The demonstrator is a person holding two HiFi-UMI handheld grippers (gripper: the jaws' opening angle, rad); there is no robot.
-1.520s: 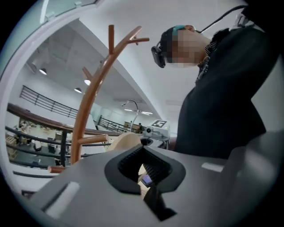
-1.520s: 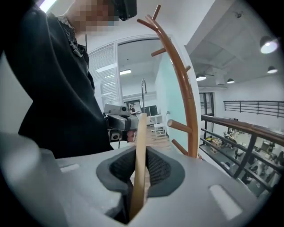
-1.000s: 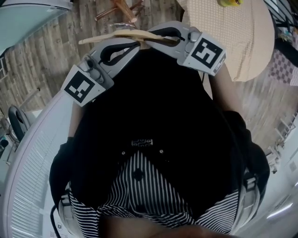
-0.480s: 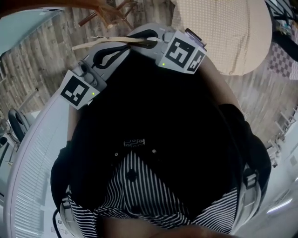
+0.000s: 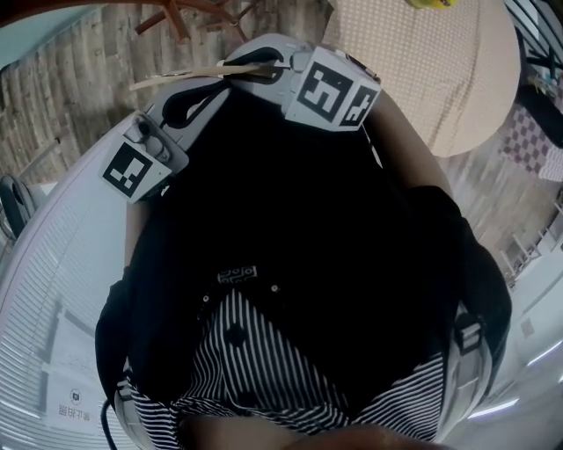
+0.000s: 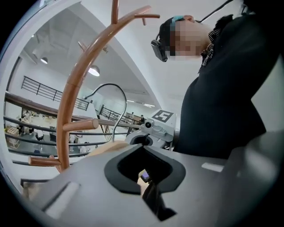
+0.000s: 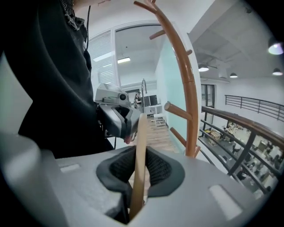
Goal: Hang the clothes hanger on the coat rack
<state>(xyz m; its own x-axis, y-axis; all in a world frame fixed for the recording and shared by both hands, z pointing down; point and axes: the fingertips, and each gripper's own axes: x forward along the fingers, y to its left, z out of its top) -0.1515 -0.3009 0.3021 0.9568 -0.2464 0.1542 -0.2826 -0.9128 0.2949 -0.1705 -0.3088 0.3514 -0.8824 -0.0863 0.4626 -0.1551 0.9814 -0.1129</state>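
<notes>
A pale wooden hanger [image 5: 180, 77] lies level at the top of the head view, just below the copper-coloured coat rack [image 5: 176, 13]. My left gripper [image 5: 224, 81] and right gripper [image 5: 259, 68] meet at its middle. In the right gripper view the hanger's thin wooden bar [image 7: 140, 155] stands between the jaws, and the right gripper [image 7: 138, 177] is shut on it. In the left gripper view the left gripper [image 6: 148, 188] is closed with a bit of wood showing in it. The hanger's metal hook [image 6: 116, 95] curves up beside the rack's bent pole [image 6: 77, 88]. That pole and its pegs [image 7: 188, 88] rise close ahead.
The person's black top and striped shirt [image 5: 290, 264] fill the middle of the head view. A round beige table [image 5: 440, 70] stands at the upper right on the wood floor [image 5: 79, 105]. A white curved surface [image 5: 53, 290] runs along the left. A balcony railing [image 7: 248, 133] lies behind the rack.
Both grippers with the hanger have shifted up and left in the head view, closer to the rack. The right gripper's marker cube has rolled and moved left.
</notes>
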